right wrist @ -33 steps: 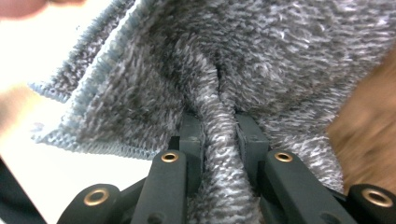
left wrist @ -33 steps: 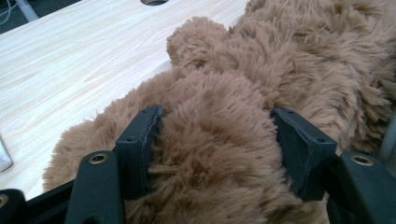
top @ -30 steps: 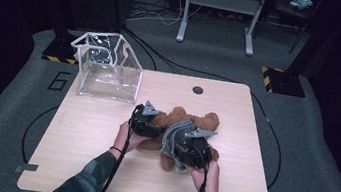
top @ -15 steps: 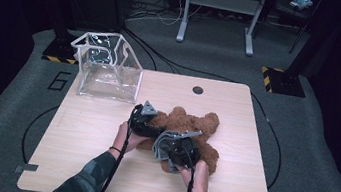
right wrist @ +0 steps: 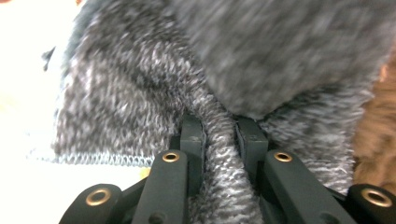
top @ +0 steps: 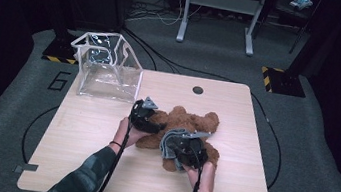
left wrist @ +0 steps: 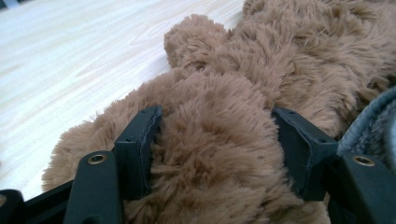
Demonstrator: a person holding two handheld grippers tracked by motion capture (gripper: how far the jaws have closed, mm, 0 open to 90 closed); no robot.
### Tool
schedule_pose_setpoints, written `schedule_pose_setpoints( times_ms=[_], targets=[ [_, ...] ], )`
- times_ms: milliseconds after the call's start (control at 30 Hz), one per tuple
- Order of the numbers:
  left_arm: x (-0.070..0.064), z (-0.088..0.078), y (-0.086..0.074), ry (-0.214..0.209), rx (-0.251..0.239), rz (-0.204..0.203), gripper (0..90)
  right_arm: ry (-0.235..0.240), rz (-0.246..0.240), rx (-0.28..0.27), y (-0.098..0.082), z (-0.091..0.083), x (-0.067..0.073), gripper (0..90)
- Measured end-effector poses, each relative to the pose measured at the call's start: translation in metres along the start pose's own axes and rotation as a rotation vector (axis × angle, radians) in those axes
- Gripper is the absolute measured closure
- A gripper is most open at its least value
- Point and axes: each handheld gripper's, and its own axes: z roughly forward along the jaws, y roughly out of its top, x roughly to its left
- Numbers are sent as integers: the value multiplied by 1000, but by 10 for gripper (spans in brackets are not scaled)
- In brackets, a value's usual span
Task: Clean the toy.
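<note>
The brown teddy bear is lying flat on the wooden table, just in front of and to the right of the clear plastic bag, which is standing open at the table's far left corner. The left gripper is pressing its 2 jaws into a plush limb on the bear's left side, fur bulging between the pads; it is gripping the bear. The right gripper is sitting over the bear's near side, its 2 jaws pinching a fold of grey knitted garment that is lying on the bear. Both of the person's forearms are reaching towards the bear from the table's near edge.
</note>
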Motion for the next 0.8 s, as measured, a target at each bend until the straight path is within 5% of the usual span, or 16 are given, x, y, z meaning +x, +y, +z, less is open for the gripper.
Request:
schedule_pose_setpoints(
  times_ms=[200,333,467,600,800],
  targets=[
    [11,5,7,-34,37,-38,363,-14,-79,-51,24,-16,23,769],
    [13,7,8,-36,44,-44,364,-33,-114,-18,30,2,32,770],
    [15,10,8,-46,52,-49,363,-54,-113,14,14,21,31,776],
    [16,11,10,-47,63,-47,363,-74,-136,37,-1,18,39,778],
    [17,13,11,-36,55,-58,364,-31,-159,32,-7,13,36,775]
  ],
)
